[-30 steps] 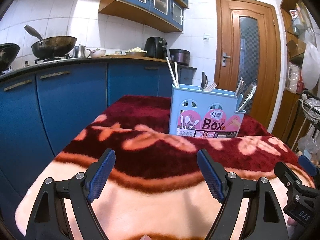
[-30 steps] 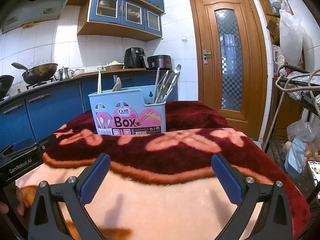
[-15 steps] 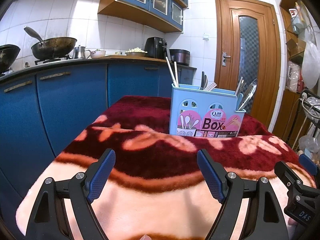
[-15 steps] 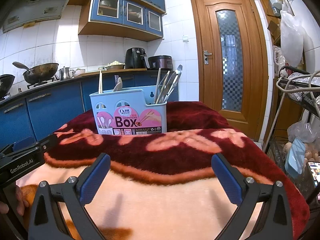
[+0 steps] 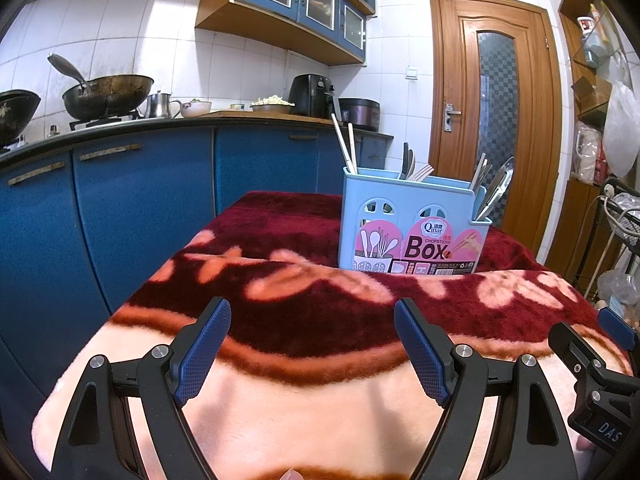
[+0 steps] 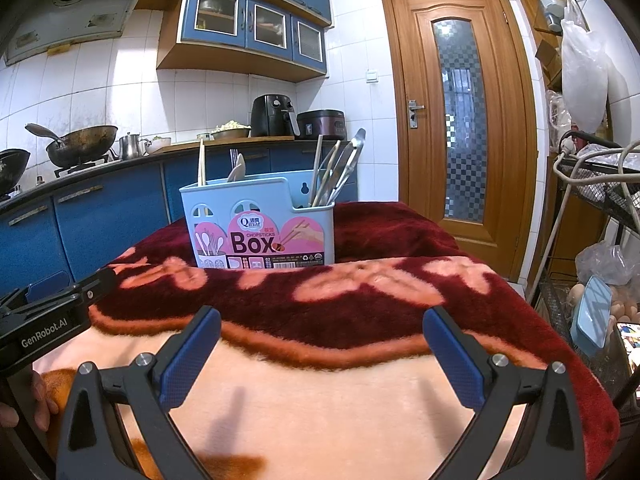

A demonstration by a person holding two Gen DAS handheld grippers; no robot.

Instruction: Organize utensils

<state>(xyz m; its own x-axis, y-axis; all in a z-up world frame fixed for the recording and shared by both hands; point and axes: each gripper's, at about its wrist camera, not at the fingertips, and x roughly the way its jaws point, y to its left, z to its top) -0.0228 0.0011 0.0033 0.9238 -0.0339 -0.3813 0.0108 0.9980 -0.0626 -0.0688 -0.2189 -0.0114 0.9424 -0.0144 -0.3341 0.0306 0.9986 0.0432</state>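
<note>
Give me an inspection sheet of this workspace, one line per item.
Surface: red and peach floral blanket covering the table.
Job's things: blue utensil box upright on the blanket, holding chopsticks, spoons and metal utensils.
Clutter: nothing seen on the blanket.
Grippers: left gripper and right gripper both open, empty, above the blanket's near edge.
Cables: white cord on the rack at right.
Surroundings: blue cabinets, wok, wooden door.

White-tiled kitchen walls (image 6: 120,92), blue cabinets (image 5: 140,200), wooden door (image 6: 460,120).
</note>
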